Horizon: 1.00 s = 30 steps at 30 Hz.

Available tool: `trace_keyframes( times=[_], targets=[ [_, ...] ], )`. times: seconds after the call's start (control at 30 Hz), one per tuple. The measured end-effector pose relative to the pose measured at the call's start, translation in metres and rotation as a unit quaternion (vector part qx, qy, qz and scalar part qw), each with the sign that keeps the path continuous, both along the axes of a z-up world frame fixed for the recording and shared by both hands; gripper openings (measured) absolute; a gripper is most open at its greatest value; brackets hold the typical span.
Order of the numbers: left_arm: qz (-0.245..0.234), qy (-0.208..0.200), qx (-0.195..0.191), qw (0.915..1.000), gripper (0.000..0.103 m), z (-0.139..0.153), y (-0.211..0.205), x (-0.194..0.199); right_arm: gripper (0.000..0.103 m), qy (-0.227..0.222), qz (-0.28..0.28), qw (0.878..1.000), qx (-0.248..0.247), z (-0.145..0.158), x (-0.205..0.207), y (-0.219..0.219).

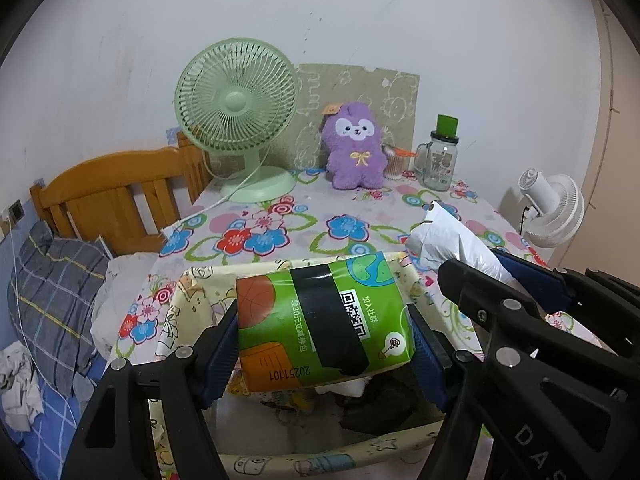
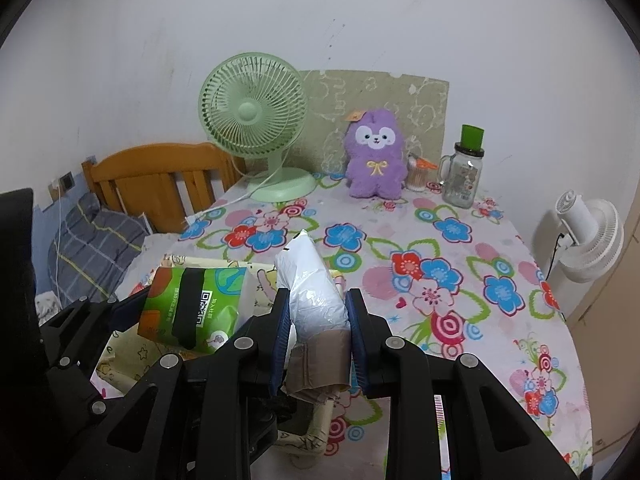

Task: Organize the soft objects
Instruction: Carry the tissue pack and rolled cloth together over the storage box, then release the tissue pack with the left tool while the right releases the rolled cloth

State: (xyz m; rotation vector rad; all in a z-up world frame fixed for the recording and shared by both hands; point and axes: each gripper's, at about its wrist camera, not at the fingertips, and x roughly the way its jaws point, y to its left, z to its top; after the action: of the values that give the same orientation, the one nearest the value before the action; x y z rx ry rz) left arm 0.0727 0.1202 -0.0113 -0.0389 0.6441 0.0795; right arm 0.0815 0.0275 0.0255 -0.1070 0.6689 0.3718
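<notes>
The left hand-held gripper (image 1: 324,344), clamped across the short sides of the green tissue pack (image 1: 320,320), held it directly above the open fabric bin (image 1: 192,292) (nearer than the right hand-held gripper (image 2: 318,344), closed on the white bag roll (image 2: 312,292)).

Tablecloth (image 2: 460,240): pale ground, printed red, blue and pink flowers with green loops. Desk fan (image 1: 236,120): mint green. Plush toy (image 1: 354,148): purple, white face, yellow bow. Tissue pack (image 1: 320,320): green and orange, black band. Jar (image 2: 464,176): clear, green cap.
</notes>
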Motion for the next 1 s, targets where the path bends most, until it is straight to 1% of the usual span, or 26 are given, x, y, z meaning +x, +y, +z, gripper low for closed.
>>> trace_keyframes(
  times=[0.27, 0.5, 0.7, 0.8, 1.0],
  targets=[
    [0.007, 0.015, -0.001, 0.9999, 0.077, -0.015, 0.011, 0.005, 0.030, 0.015, 0.012, 1.000, -0.007, -0.014, 0.005, 0.014],
    [0.016, 0.025, -0.012, 0.9995, 0.078, -0.025, 0.021, 0.008, 0.030, 0.023, 0.021, 0.999, -0.016, -0.022, 0.009, 0.024],
    [0.017, 0.037, -0.015, 0.9991, 0.083, -0.032, 0.026, 0.010, 0.030, 0.030, 0.030, 0.999, -0.022, -0.028, 0.010, 0.032],
    [0.016, 0.047, -0.022, 0.9985, 0.088, -0.036, 0.029, 0.012, 0.030, 0.031, 0.033, 0.999, -0.022, -0.029, 0.010, 0.034],
    [0.018, 0.046, -0.020, 0.9986, 0.094, -0.036, 0.031, 0.008, 0.031, 0.037, 0.040, 0.998, -0.019, -0.032, 0.011, 0.038]
  ],
)
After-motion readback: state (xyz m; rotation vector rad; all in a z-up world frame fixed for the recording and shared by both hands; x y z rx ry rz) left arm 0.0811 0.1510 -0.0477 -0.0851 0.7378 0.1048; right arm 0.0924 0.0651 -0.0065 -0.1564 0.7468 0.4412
